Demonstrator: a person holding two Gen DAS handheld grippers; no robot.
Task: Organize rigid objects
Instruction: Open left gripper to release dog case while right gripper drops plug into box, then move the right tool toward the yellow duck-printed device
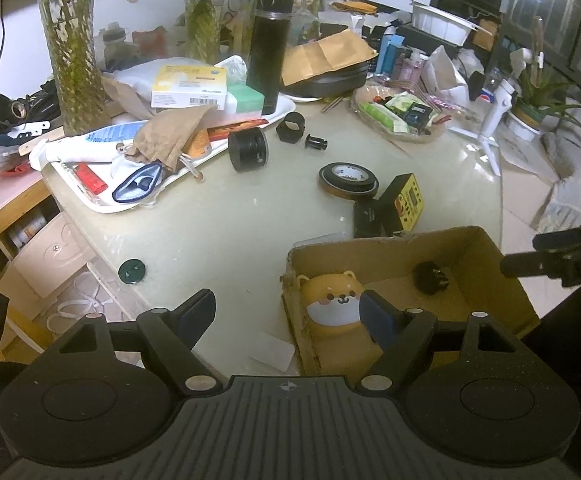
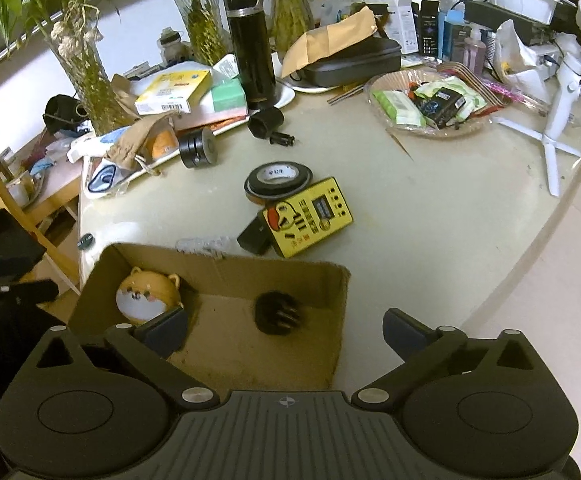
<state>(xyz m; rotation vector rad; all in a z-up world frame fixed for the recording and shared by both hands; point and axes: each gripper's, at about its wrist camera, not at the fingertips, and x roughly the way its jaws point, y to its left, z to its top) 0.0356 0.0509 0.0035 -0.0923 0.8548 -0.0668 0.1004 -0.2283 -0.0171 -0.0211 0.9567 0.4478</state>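
Observation:
An open cardboard box (image 1: 390, 242) (image 2: 226, 266) sits at the table's near edge. Inside lie an orange-and-white dog-shaped toy (image 1: 332, 300) (image 2: 146, 292) and a small black part (image 1: 432, 278) (image 2: 277, 312), which looks blurred in the right wrist view. My right gripper (image 2: 284, 330) hangs open wide over the box, above the black part, with nothing between its pads. My left gripper (image 1: 288, 308) is open astride the box's left wall, one finger beside the toy, holding nothing. On the table beyond lie a tape roll (image 1: 348, 180) (image 2: 278, 178), a yellow box (image 1: 408, 200) (image 2: 308, 216) and a black cylinder (image 1: 248, 148) (image 2: 198, 147).
A small black box (image 1: 370, 220) (image 2: 254, 236) leans by the yellow one. A black ring (image 1: 290, 127), a tiny black piece (image 1: 316, 142) and a green cap (image 1: 132, 271) lie loose. A black thermos (image 1: 270, 52), white tray (image 1: 102, 204), snack basket (image 2: 374, 90) and white tripod (image 2: 558, 120) crowd the back.

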